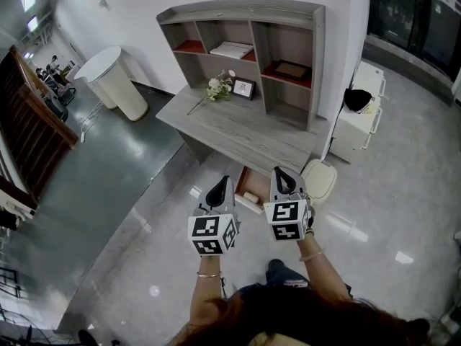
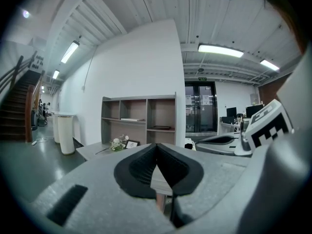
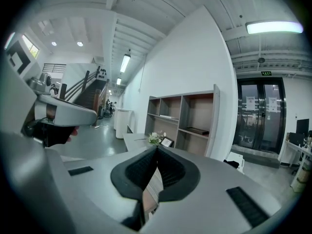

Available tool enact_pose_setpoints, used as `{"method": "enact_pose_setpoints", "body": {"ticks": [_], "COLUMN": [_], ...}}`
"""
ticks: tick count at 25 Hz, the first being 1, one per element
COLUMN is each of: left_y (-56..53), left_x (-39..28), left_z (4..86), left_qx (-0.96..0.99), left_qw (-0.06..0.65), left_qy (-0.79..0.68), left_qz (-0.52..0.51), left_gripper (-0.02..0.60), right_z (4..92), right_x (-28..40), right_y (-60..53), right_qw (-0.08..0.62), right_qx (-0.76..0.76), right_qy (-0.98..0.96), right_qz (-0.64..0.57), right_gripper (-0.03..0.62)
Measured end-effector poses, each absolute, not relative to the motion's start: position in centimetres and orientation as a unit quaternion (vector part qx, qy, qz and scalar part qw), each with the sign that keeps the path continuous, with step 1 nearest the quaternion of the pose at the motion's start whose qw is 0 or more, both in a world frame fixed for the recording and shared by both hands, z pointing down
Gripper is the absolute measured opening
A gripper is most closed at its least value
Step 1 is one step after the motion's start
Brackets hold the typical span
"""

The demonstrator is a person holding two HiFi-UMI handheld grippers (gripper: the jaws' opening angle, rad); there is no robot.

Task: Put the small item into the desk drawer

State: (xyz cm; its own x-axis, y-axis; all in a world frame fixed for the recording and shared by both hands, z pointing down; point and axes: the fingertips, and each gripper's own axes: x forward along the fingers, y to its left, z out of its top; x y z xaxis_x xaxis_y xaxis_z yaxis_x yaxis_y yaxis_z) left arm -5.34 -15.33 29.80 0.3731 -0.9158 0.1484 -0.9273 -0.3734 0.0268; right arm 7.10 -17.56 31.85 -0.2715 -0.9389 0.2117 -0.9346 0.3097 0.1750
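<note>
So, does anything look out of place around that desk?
Only the drawer under the desk: it stands pulled open, with a small pale item lying inside. Nothing else looks spilled, tilted or broken.

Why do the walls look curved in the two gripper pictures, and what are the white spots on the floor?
Both gripper views: the wide-angle lens bows the white wall and blackens the corners. Head view: the spots are lights glaring off the glossy floor.

Left gripper (image 1: pixel 219 187) and right gripper (image 1: pixel 284 179) partly hide the drawer (image 1: pixel 247 181); its pale content (image 1: pixel 250 196) is too small to identify.
</note>
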Motion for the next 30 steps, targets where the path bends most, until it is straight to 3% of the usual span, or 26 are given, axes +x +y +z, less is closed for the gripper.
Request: {"method": "enact_pose_setpoints", "body": {"ticks": [30], "left_y": [-0.7], "left_x": [-7.0], "left_z": [23.9], "left_qx": [0.851], "left_qw": [0.018], "left_qy": [-0.524], "left_qz": [0.009], "left_gripper": [0.015], "right_z": [23.7], "right_x": [5.3], "right_y": [-1.4], "right_qw": [0.06], "right_qx": [0.617], "right_qy": [-0.783], "right_qz": [-0.054], "right_gripper": [0.002]}}
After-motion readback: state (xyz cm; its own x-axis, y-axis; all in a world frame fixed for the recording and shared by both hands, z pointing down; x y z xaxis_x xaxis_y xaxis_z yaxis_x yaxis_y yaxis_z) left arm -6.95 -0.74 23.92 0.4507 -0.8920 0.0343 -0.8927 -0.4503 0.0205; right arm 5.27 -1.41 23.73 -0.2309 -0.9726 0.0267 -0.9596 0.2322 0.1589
